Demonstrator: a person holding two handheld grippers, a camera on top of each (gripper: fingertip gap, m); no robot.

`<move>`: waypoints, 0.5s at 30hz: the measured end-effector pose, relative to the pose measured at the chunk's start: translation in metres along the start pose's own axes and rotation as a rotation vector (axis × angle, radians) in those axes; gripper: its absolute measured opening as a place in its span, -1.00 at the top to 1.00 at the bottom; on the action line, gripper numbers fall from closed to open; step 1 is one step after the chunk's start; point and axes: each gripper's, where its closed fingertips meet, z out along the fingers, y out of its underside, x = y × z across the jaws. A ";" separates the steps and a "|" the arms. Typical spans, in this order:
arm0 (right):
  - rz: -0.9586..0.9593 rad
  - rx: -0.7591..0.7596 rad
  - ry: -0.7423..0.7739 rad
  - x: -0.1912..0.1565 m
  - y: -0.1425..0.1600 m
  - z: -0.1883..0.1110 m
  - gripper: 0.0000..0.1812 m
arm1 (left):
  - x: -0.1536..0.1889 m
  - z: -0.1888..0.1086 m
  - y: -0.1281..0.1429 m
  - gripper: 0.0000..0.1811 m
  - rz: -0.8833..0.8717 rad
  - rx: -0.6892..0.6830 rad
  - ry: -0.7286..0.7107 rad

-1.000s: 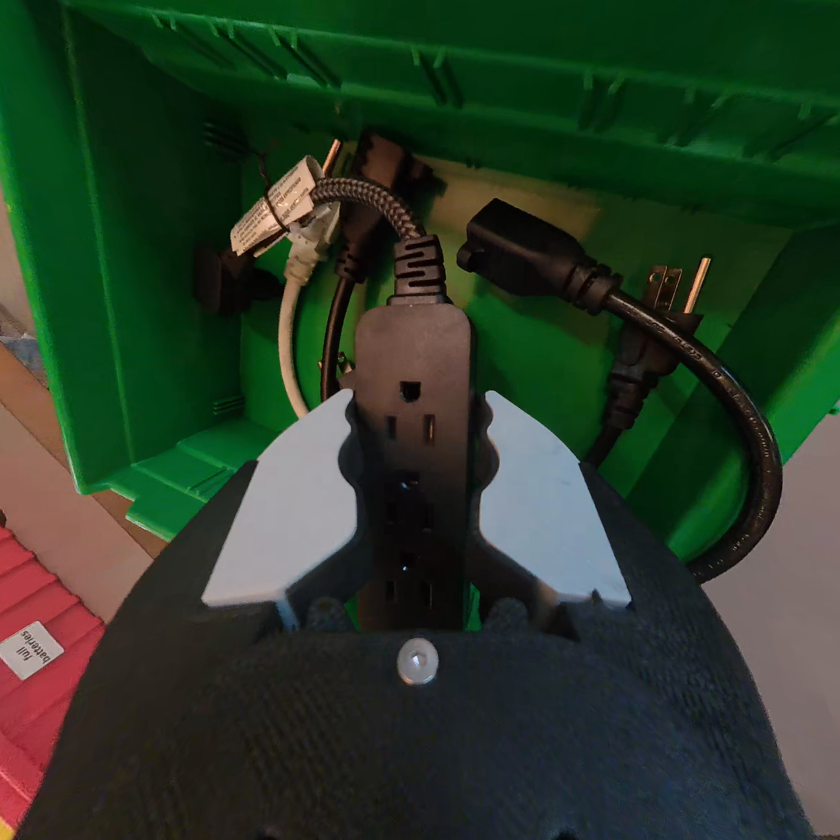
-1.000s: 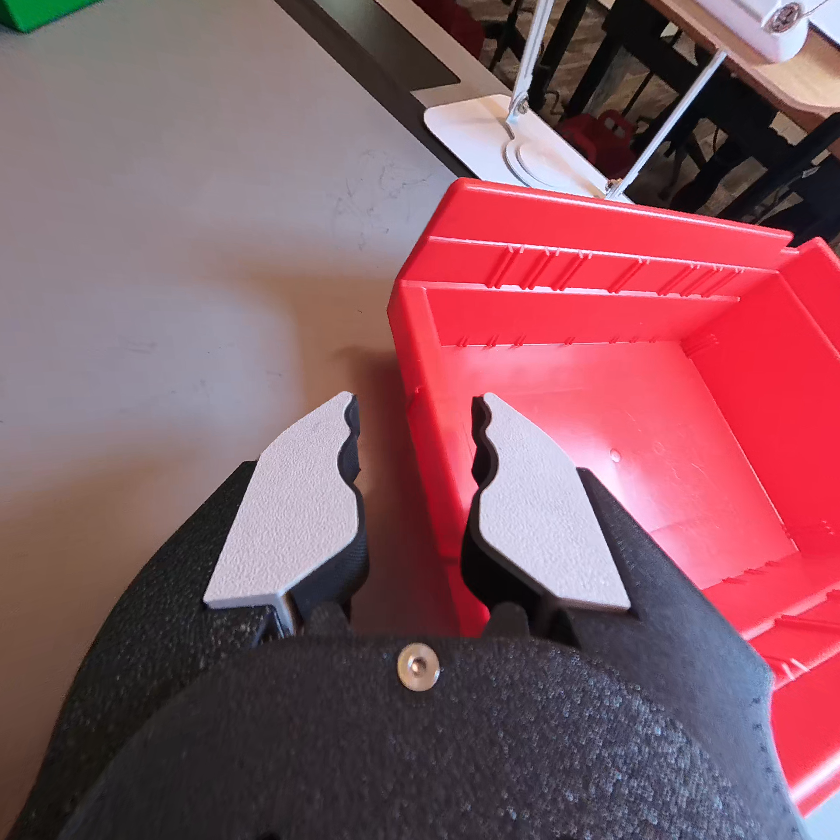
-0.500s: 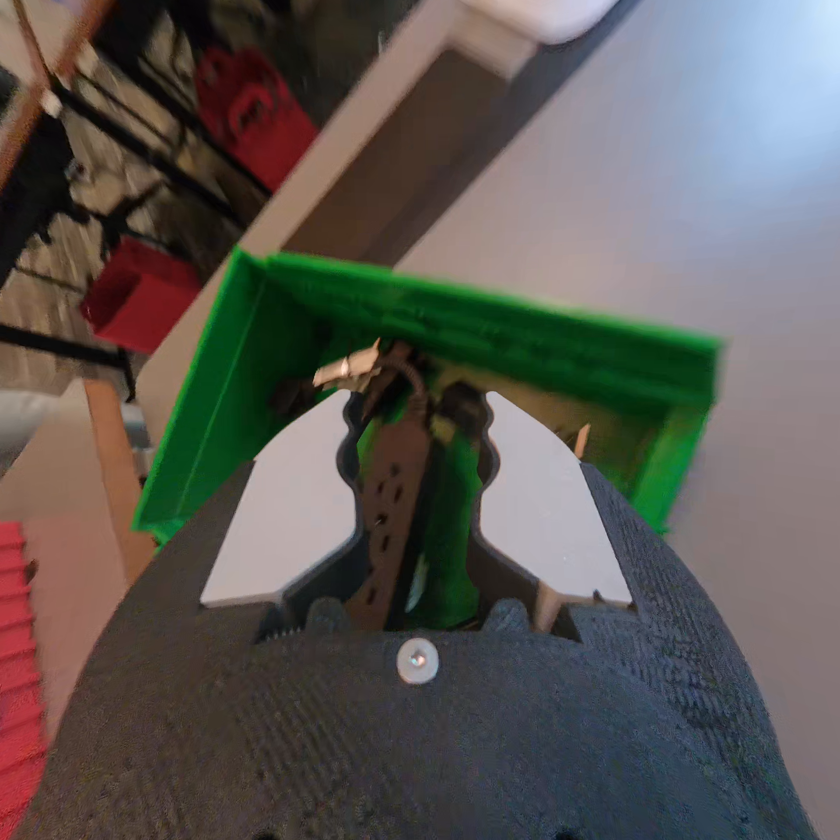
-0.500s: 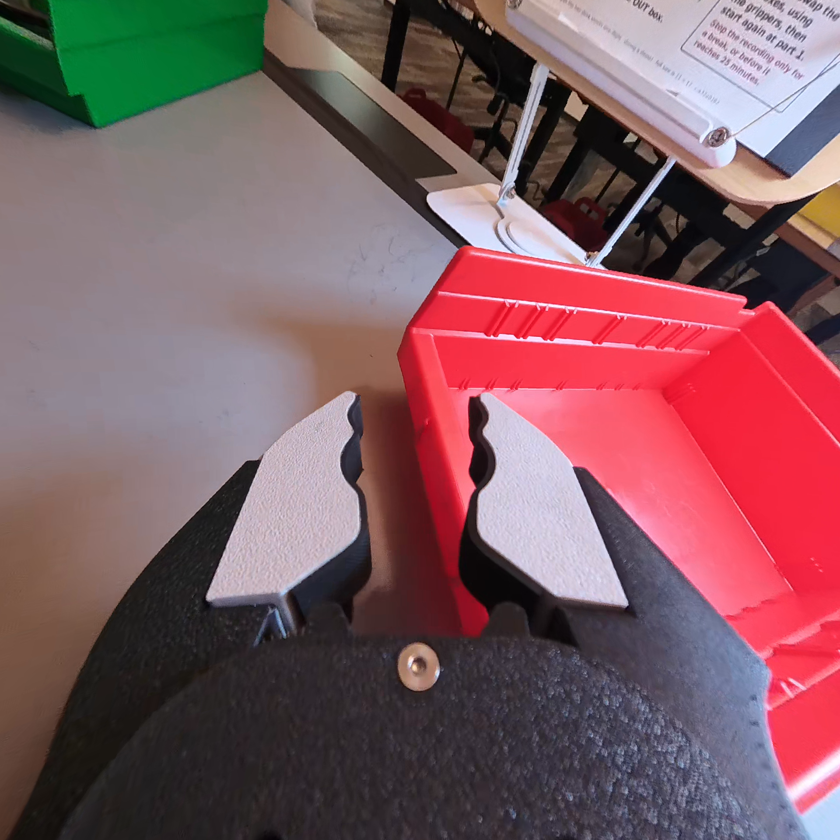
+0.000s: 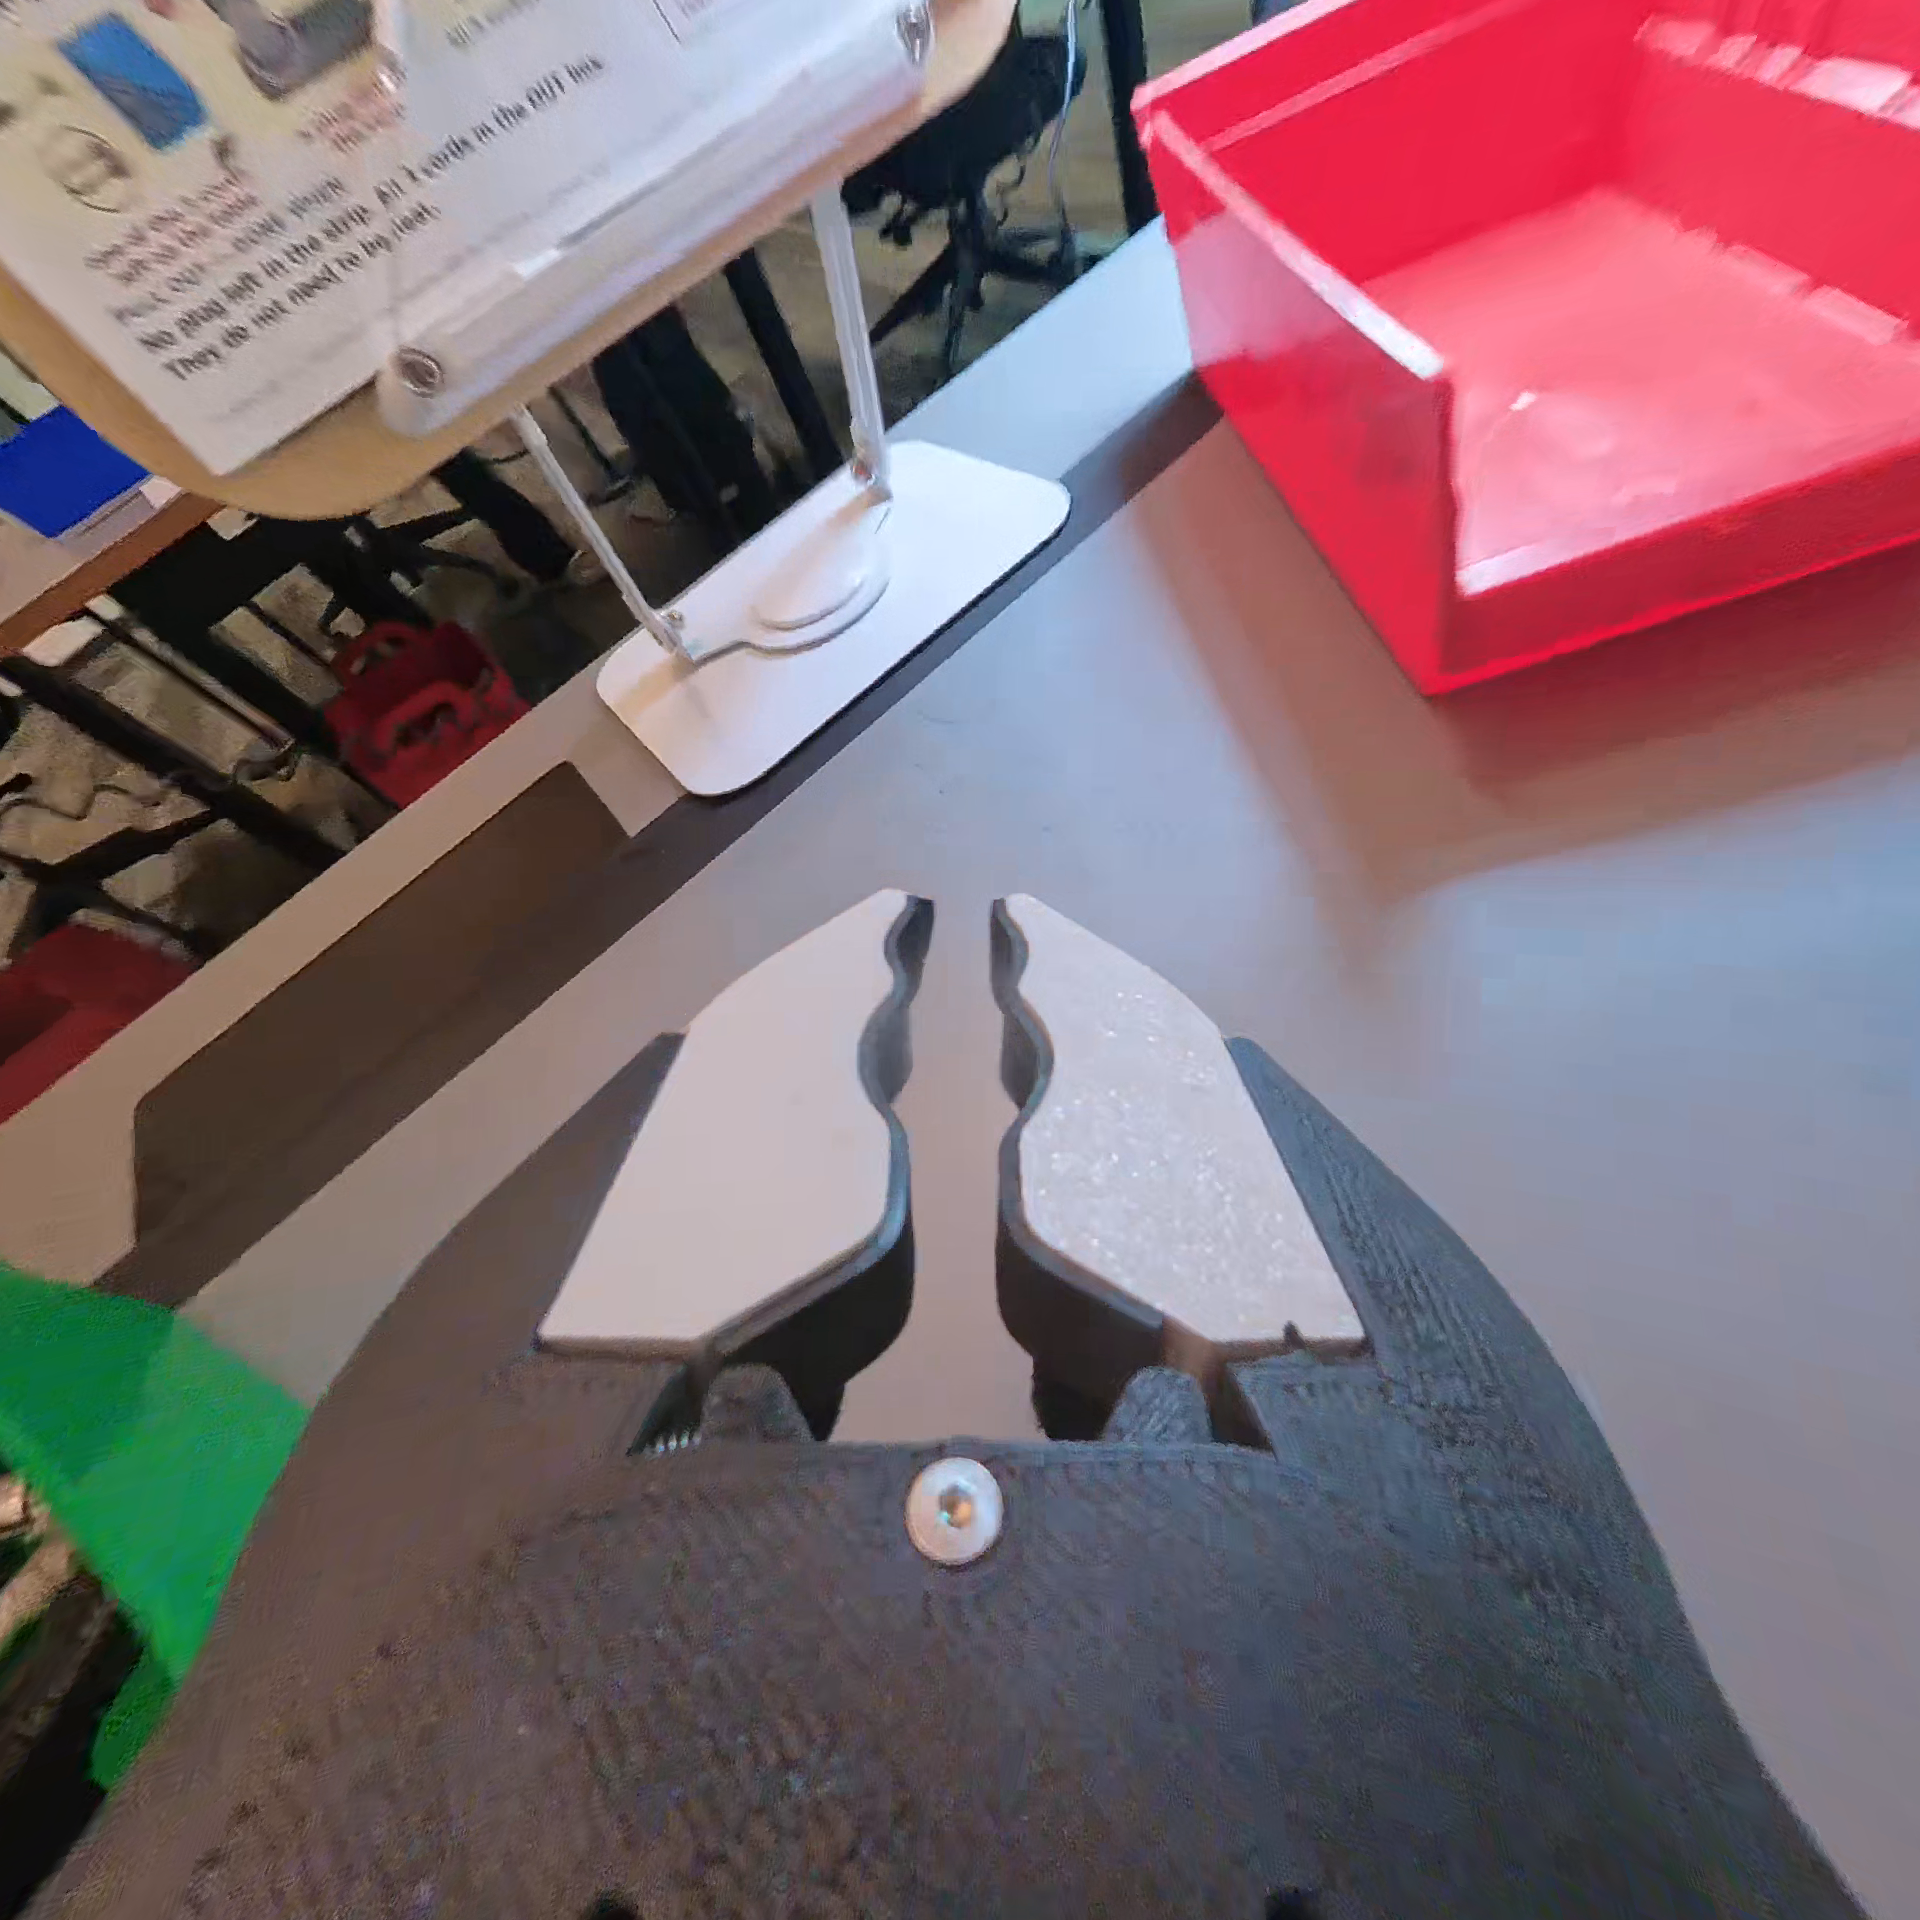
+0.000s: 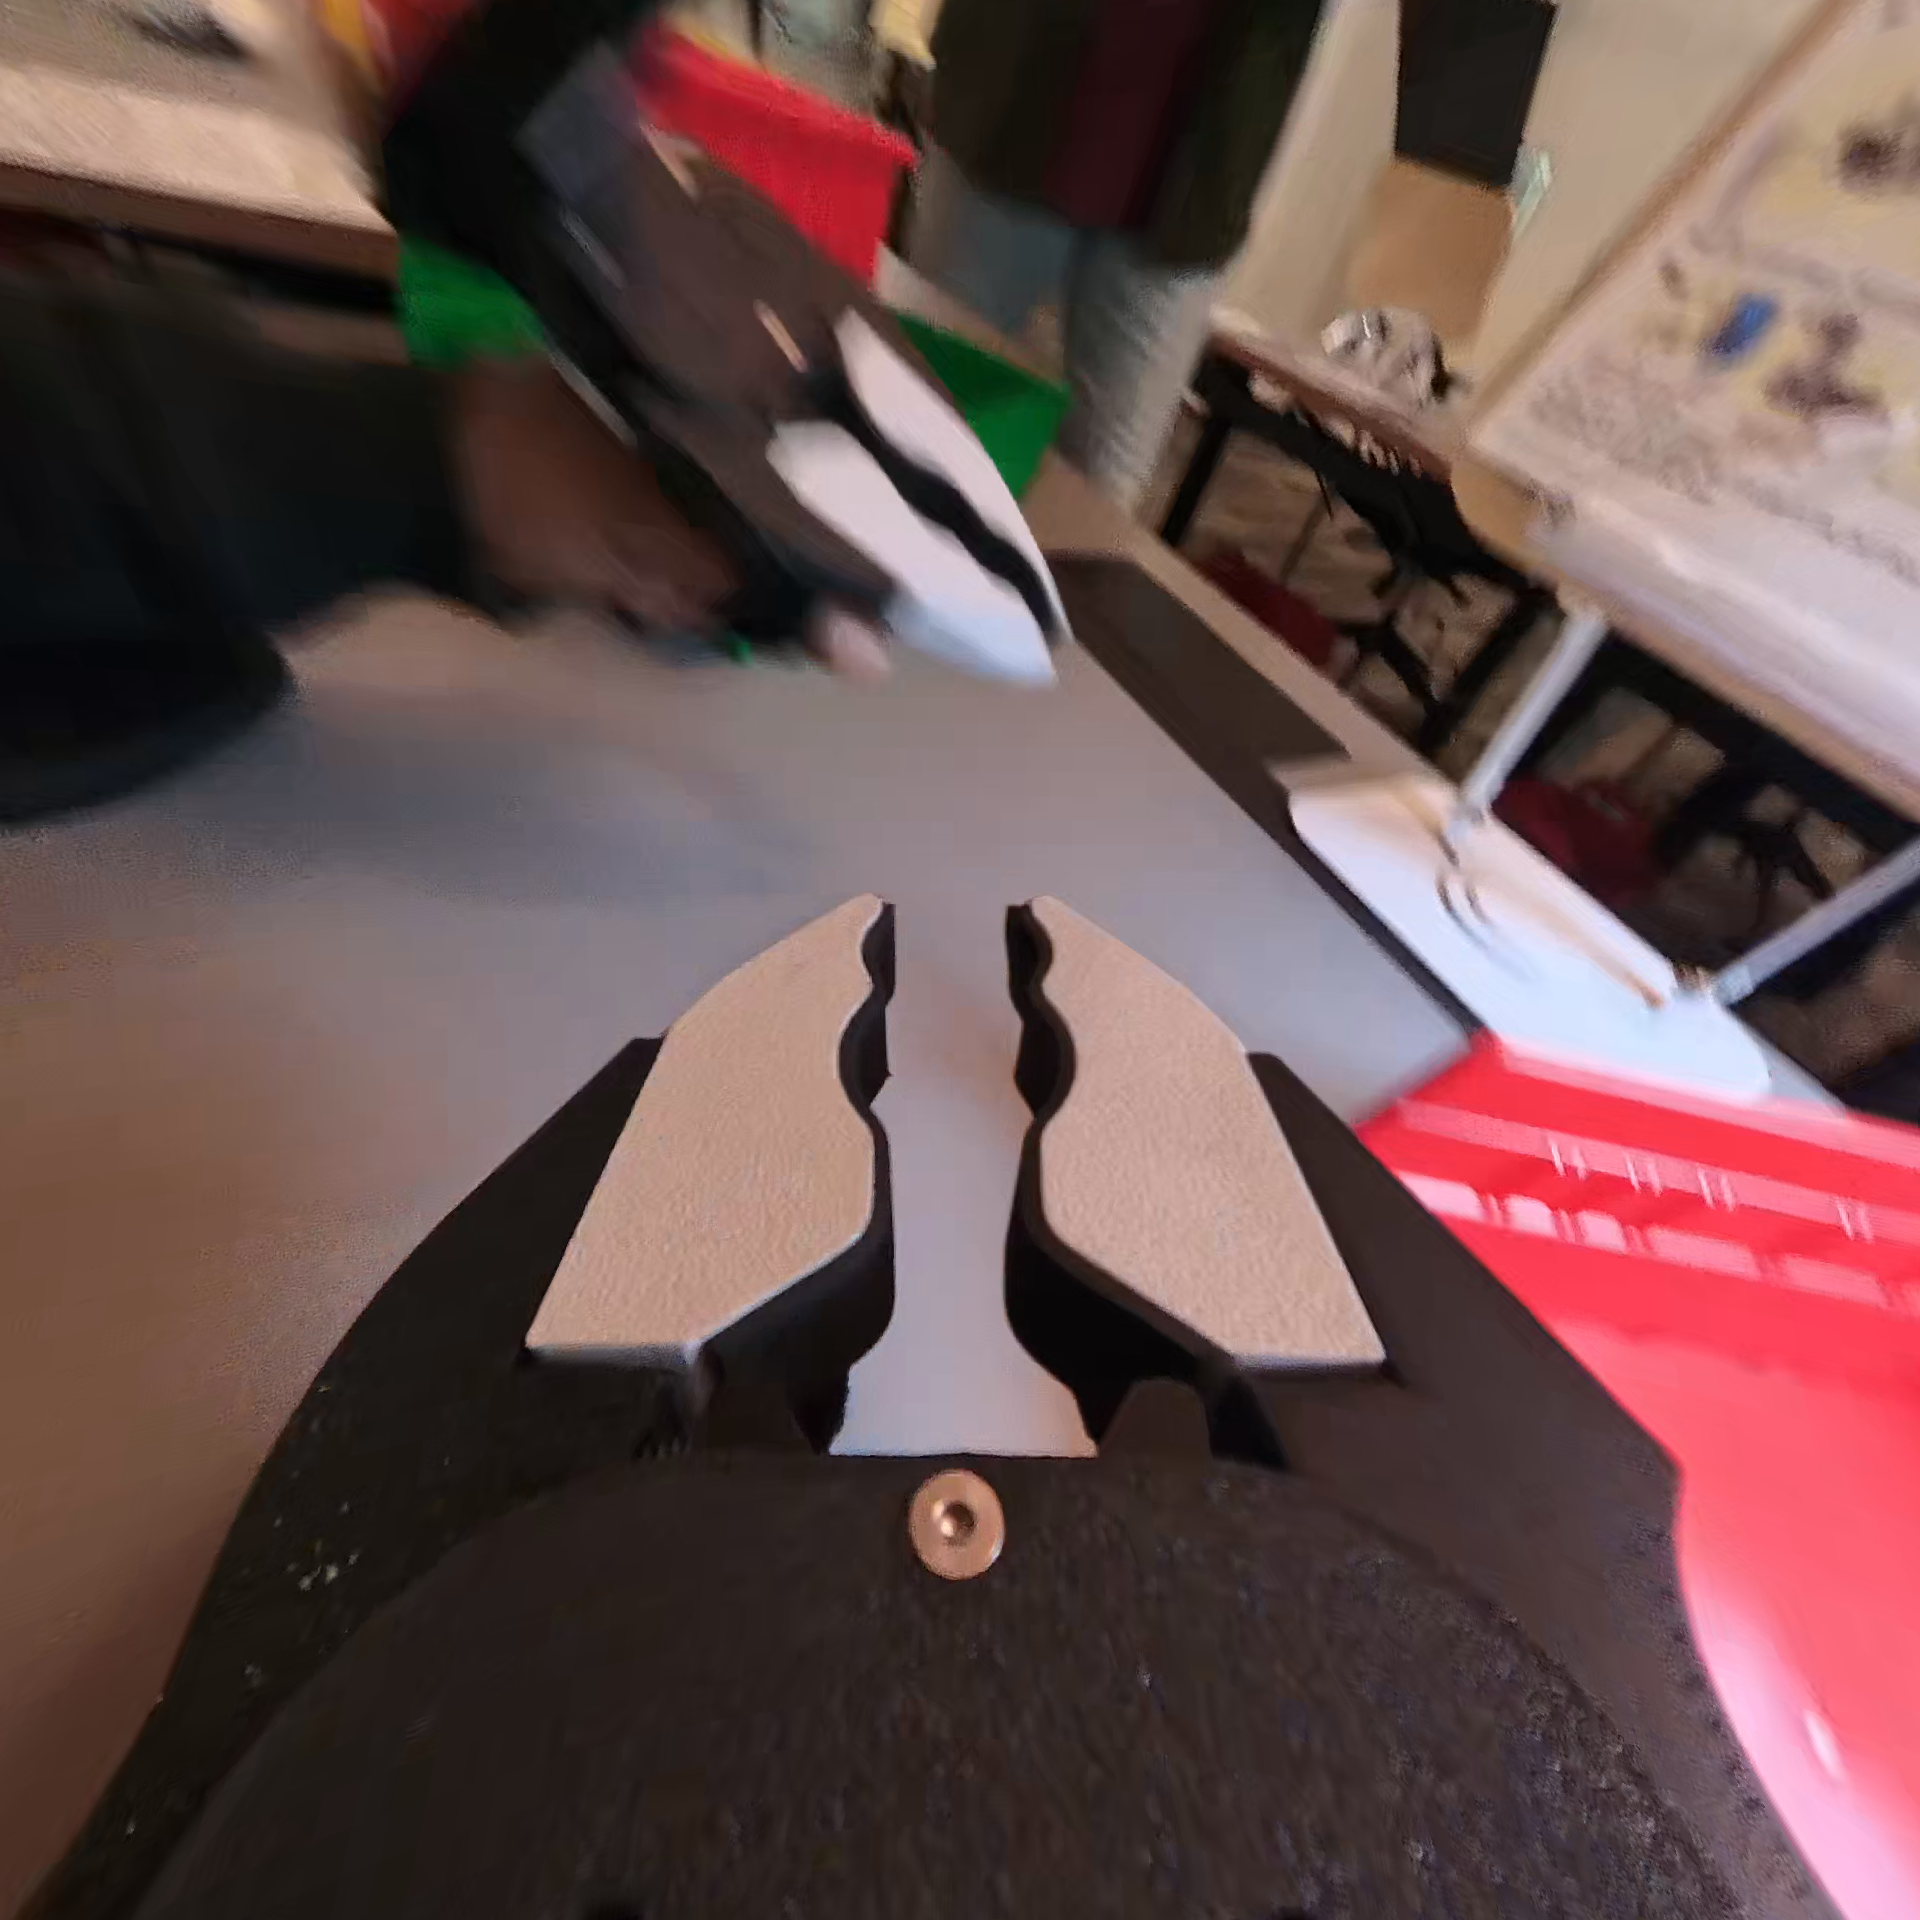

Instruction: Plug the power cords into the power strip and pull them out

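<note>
- Left gripper [image 5: 961,909] hovering above the grey table [image 5: 1455,1039], empty, fingers only a narrow gap apart, aimed toward the table's far edge.
- Right gripper [image 6: 945,914] also over the table, nothing held, narrow gap too, a touch wider than the left one.
- Red bin [image 5: 1558,343] off to the right of both grippers, nothing visible inside; only its ribbed rim [image 6: 1662,1195] caught in the right wrist view.
- White document stand [image 5: 831,613] sitting at the table's far edge, left of the red bin, holding a printed sheet.
- Only in the right wrist view: the left gripper [image 6: 1023,613] from outside, blurry, tilted down toward the table, with a hand [image 6: 582,520] and dark sleeve behind it, in front of the green bin [image 6: 987,395].
- Only in the left wrist view: a blurred corner of the green bin [image 5: 135,1475] low on the left, plus the red bin's floor.
- Power strip and power cords: not visible in either view, so can't say where they are.
</note>
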 end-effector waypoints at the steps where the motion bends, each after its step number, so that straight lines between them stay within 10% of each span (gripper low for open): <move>1: -0.024 0.043 -0.023 -0.009 -0.019 0.007 0.83 | -0.004 0.014 0.005 0.90 0.023 -0.034 -0.036; 7: -0.121 0.113 -0.143 -0.060 -0.094 0.061 1.00 | -0.015 0.051 0.038 1.00 0.151 -0.165 -0.182; 15: -0.068 -0.025 -0.186 -0.089 -0.064 0.102 1.00 | -0.030 0.038 0.067 1.00 0.325 -0.290 -0.296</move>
